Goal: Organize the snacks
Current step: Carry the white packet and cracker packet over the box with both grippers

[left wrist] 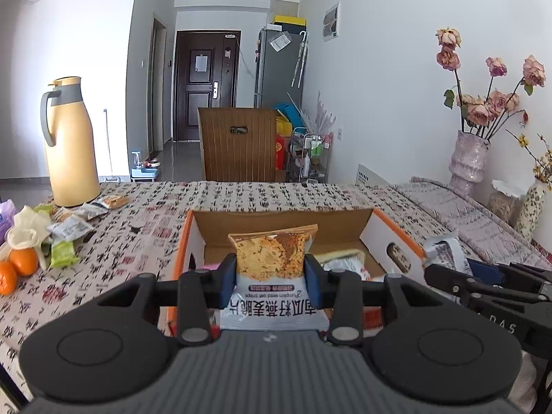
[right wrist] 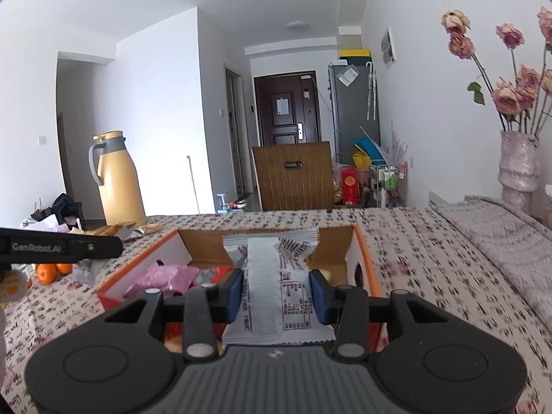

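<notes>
Both grippers carry snacks above the box (left wrist: 386,238): the left gripper (left wrist: 270,274) has its jaws clamped on an oat crisp pack (left wrist: 272,255), the right gripper (right wrist: 277,295) pinches a white packet (right wrist: 276,276). Best to lower each well inside the walls before letting go, one at a time.

A: Left gripper (left wrist: 270,277) up over the cardboard box (left wrist: 379,238), blue pads clamped on an oat crisp packet (left wrist: 272,258), its print upside down to the camera.

B: And the right gripper (left wrist: 445,276) pokes in from the right edge, carrying a white packet (left wrist: 445,250).

A: Off to the left on the patterned tablecloth (left wrist: 241,196): loose snack packets (left wrist: 74,227), two oranges (left wrist: 22,262), a yellow thermos jug (left wrist: 70,141).

B: Dried roses in a vase (left wrist: 469,158), far right.
</notes>
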`<state>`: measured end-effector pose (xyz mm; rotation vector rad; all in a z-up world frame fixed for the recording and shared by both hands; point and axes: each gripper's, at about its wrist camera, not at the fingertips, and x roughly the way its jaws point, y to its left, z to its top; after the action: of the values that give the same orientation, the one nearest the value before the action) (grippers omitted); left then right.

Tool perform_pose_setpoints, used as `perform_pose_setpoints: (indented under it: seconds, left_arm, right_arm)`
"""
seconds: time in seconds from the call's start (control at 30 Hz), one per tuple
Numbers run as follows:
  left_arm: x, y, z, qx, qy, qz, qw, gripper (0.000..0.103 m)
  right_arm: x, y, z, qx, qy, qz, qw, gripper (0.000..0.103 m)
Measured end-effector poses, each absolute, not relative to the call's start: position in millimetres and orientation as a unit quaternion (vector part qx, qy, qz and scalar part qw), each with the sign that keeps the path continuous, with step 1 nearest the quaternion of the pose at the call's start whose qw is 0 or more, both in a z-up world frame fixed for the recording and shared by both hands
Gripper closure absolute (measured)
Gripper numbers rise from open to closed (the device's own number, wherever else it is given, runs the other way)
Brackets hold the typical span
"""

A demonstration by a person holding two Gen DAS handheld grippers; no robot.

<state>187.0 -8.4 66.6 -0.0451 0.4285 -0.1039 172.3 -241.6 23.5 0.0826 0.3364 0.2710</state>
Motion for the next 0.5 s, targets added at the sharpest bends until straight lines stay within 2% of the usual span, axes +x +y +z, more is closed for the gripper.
perform_pose_setpoints:
  seconds: [0.5]
  left_arm:
    - [258.6,-12.6,63.4,-0.033,0.217,-0.032,0.975,0.062]
  right_arm:
    - [246.2,-221.2,26.1,0.042,0.165,0.148,0.974,0.063]
